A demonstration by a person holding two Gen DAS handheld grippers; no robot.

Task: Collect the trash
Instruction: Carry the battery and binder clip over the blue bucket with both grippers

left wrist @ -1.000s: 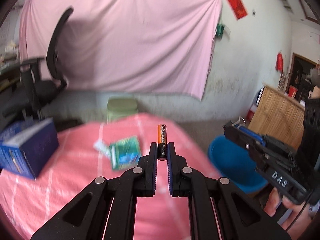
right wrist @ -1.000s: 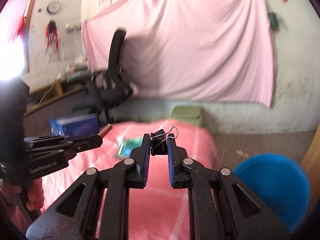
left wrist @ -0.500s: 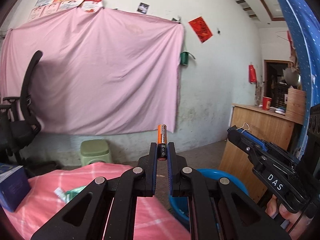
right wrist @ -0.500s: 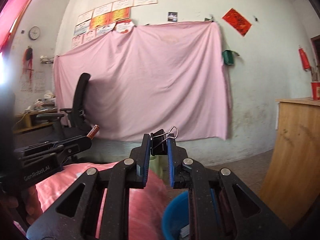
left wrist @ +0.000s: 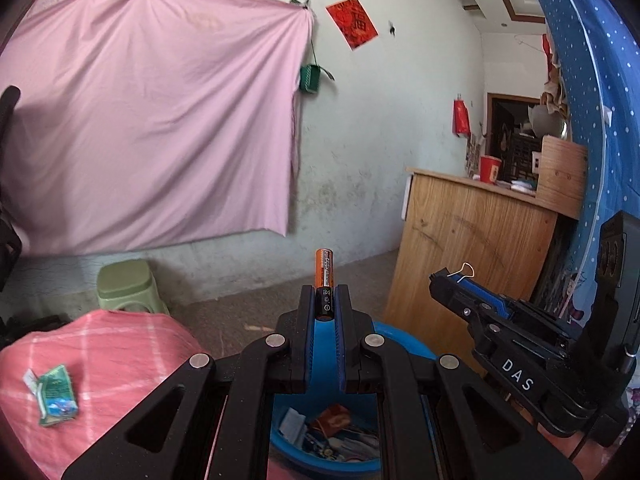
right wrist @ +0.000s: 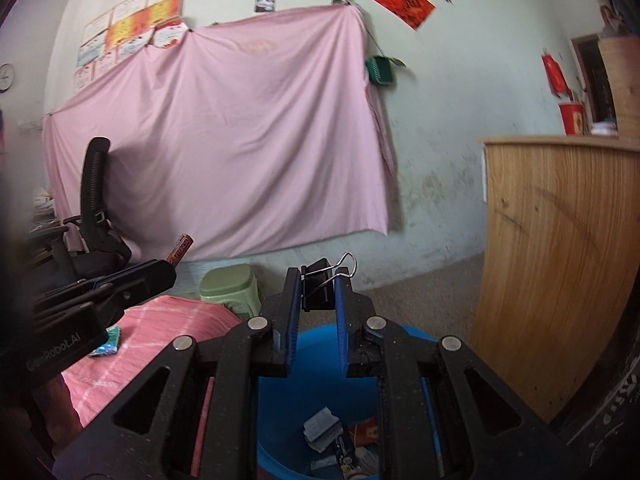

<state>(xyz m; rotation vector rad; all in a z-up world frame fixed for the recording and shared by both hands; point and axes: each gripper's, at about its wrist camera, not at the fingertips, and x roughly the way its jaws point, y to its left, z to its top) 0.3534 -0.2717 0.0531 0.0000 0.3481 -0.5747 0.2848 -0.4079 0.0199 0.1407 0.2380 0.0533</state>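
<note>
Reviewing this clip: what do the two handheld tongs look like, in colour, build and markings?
Both tongs, left and right, are matte black frames with triangular cutouts, silver rivets and blue ribbed inner pads. White lettering reads "DAS" on the right body and "GenRobot.AI" on the left. No sleeves show.

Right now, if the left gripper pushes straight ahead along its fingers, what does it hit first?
Probably nothing close. The left gripper, shut on the battery, points over open floor toward the far wall. The blue bin sits below that line. Depth is unclear.
</note>
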